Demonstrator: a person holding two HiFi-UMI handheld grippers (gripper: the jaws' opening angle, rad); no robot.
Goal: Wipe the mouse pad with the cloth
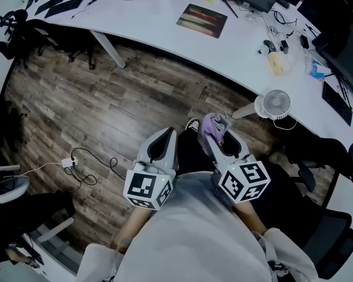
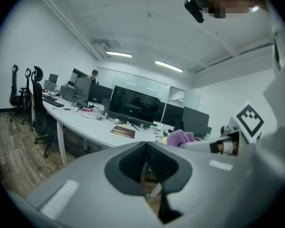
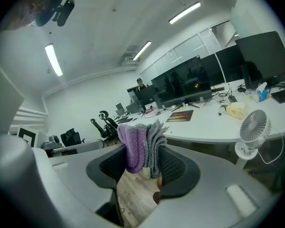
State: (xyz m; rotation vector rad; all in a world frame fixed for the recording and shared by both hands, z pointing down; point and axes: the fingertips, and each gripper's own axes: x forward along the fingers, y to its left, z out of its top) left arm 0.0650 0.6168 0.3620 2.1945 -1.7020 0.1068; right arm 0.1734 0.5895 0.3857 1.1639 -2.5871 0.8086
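Purple-grey cloth [image 3: 141, 148] in right claw [image 3: 144, 164]

Wood-plank floor [image 1: 76, 110] — long white desk [image 1: 153, 16], monitors [image 2: 133, 106] — ceiling strip lights [image 3: 53, 58].

Both grippers held low before the torso, side by side, pointing forward. Left gripper [image 1: 166, 135] jaws together, empty. Right gripper [image 1: 219, 138] jaws clamp cloth [image 1: 213, 124].

Dark striped rectangular mouse pad [image 1: 202, 20] on long white curved bench [image 1: 235, 51], well ahead of grippers; purple-grey fluffy cloth [image 1: 214, 126] between right gripper [image 1: 216, 136] fingers [image 3: 176, 167], left gripper [image 1: 167, 137] just beside, both over wooden plank floor [image 1: 94, 110]
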